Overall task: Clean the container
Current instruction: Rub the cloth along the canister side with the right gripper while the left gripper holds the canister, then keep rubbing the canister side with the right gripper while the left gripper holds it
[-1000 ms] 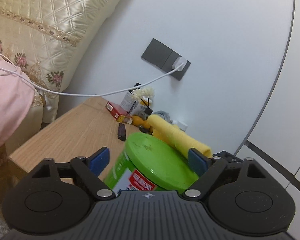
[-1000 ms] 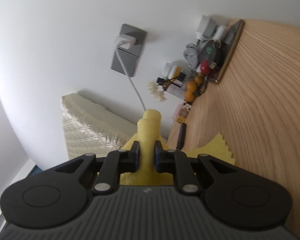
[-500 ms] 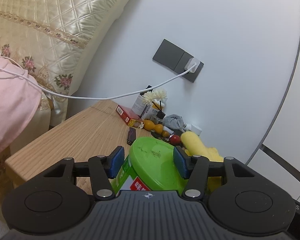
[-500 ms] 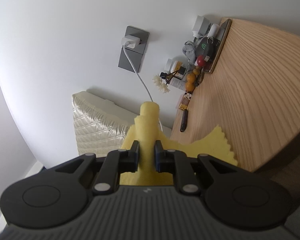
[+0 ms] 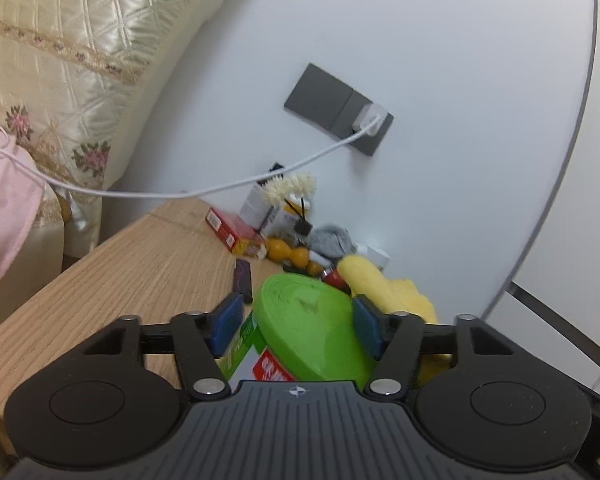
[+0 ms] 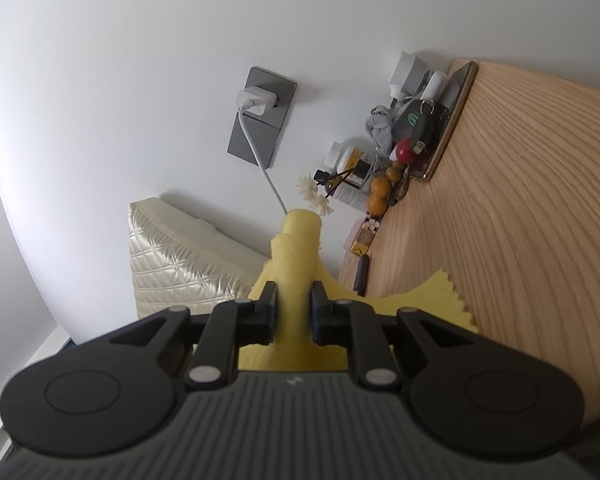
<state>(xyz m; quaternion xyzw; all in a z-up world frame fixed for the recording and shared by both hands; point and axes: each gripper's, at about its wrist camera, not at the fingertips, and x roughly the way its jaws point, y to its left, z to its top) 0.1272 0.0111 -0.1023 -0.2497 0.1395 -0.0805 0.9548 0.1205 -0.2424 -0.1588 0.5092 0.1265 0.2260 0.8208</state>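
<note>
Both blue fingers [image 5: 228, 322] of the left gripper [image 5: 296, 322] bracket the green lid of the container [image 5: 306, 326], and their jaws are opening at this moment; the right pad looks to touch the lid's rim while the left one stands just off the can's side, so I read the hold as loose rather than firm. A second ago these fingers stood wide on either side of the lid, half a second ago they had drawn in against it, and now they have spread a little again, which suggests the grip is being reset rather than given up. In the right gripper [image 6: 294, 306] the fingers are closed tight on a rolled yellow cloth [image 6: 296, 264], unchanged over the last second, with its loose corner trailing beside the worktop [image 6: 520, 220]. In the left view the cloth has come from behind the lid to just beside its far right edge, near but apparently not touching. The lid carries dark smudges, so wiping seems not yet done; the container probably needs a firmer hold first. Beyond lie small clutter, a charger cable [image 5: 204, 192] and a quilted pillow [image 5: 80, 40].
</note>
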